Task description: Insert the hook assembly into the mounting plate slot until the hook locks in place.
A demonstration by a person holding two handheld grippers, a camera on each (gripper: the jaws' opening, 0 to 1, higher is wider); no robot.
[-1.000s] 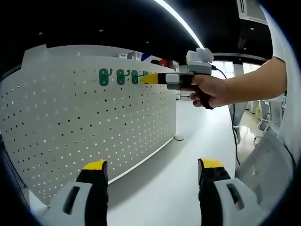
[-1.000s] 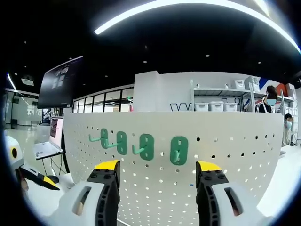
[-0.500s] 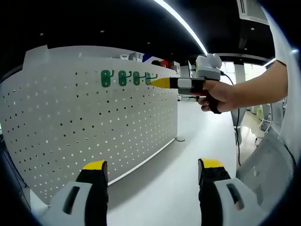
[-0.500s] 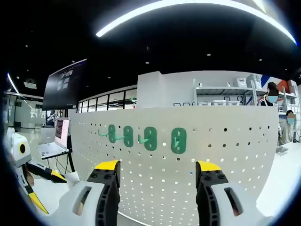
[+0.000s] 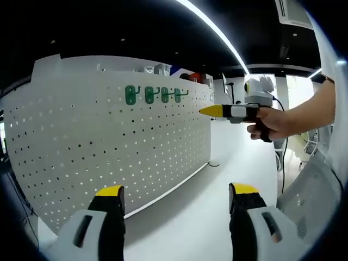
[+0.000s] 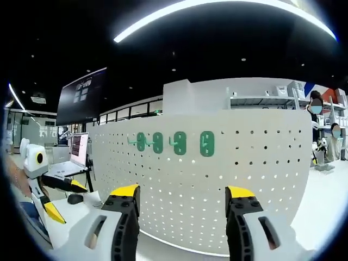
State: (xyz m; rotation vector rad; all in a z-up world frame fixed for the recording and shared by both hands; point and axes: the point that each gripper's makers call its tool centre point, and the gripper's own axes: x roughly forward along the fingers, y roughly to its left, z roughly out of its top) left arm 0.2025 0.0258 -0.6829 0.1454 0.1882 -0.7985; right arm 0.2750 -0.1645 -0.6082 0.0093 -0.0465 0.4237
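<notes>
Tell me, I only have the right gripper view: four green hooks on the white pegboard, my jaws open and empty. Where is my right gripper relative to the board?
Observer: In the left gripper view, the right gripper hangs in the air off the pegboard, its yellow tips touching no hook.
Operator: Is the person's hand visible?
Observer: Yes, a hand grips its handle, arm coming in from the right.
Operator: What do the green hooks look like from that side?
Observer: A row of four near the board's top edge, prongs pointing out.
</notes>
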